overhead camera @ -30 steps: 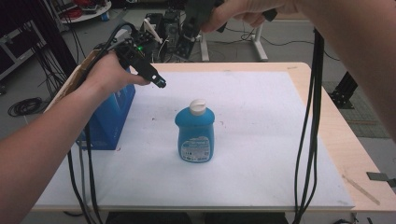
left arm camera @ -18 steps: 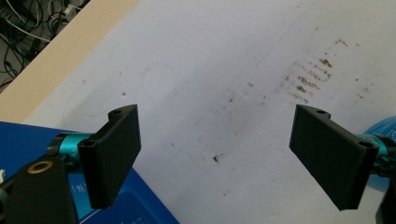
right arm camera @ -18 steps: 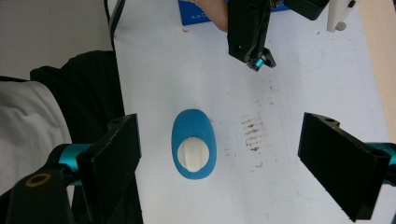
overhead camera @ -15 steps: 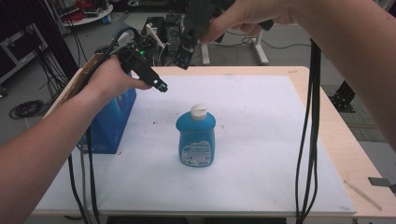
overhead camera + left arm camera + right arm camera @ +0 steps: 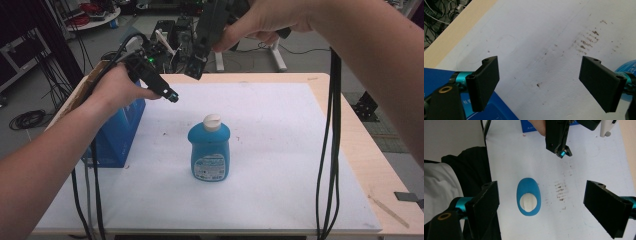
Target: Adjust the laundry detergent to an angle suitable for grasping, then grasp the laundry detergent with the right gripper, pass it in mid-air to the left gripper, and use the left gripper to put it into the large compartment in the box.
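Note:
A blue bottle (image 5: 210, 152) with a white cap (image 5: 212, 121) stands upright in the middle of the white mat (image 5: 285, 125). In the right gripper view I look straight down on the bottle (image 5: 529, 196). My right gripper (image 5: 194, 72) hangs high over the table's far side, open (image 5: 541, 187), with the bottle below and between its jaws but far from them. My left gripper (image 5: 170, 96) hovers over the mat left of the bottle, open (image 5: 540, 75) and empty. The bottle's edge (image 5: 629, 67) shows beyond its right jaw.
A blue box (image 5: 120, 132) stands at the mat's left edge under my left hand; its top (image 5: 439, 75) shows near the left jaw. Black cables (image 5: 327, 150) hang from my right arm over the table's right side. Brown stains (image 5: 586, 42) mark the mat. Equipment crowds the floor behind the table.
My right gripper has come down and leftward over the table's far side, above the bottle. The left gripper has barely shifted. The bottle has not moved.

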`<action>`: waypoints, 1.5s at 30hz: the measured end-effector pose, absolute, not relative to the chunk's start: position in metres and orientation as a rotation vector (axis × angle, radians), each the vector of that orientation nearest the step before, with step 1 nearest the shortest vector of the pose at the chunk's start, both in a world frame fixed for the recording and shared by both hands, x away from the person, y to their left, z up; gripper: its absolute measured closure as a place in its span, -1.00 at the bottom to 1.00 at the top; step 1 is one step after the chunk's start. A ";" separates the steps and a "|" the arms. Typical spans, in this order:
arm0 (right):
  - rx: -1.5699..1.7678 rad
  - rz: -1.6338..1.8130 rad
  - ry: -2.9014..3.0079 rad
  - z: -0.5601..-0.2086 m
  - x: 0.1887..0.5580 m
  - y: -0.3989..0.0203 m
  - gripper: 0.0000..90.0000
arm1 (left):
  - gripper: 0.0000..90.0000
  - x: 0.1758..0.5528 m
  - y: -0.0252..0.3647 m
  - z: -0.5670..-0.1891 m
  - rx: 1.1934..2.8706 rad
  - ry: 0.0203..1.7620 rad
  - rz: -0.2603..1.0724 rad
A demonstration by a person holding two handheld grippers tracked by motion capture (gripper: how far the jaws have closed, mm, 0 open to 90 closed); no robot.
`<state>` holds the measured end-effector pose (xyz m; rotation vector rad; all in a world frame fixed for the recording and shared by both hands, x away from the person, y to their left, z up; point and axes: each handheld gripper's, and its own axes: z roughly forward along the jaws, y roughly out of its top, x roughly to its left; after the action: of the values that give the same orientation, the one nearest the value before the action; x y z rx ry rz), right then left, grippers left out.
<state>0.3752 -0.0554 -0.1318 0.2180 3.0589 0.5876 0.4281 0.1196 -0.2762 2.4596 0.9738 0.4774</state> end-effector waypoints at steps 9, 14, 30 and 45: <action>0.198 0.604 3.059 -0.130 0.374 -0.058 -0.72 | -0.63 0.428 0.120 -0.276 2.461 0.970 0.462; 0.177 0.657 3.041 -0.128 0.377 -0.066 -0.72 | -0.63 0.428 0.123 -0.275 2.459 0.965 0.460; 0.045 0.973 2.969 -0.149 0.380 -0.131 -0.72 | -0.63 0.422 0.128 -0.272 2.463 0.929 0.466; 0.144 1.020 3.004 -0.220 0.380 -0.156 -0.72 | -0.63 0.420 0.130 -0.271 2.478 0.915 0.459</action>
<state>0.3803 -0.1562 -0.2201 0.1442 3.0043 1.0203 0.4200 0.1298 -0.2713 2.4782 0.9147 0.4595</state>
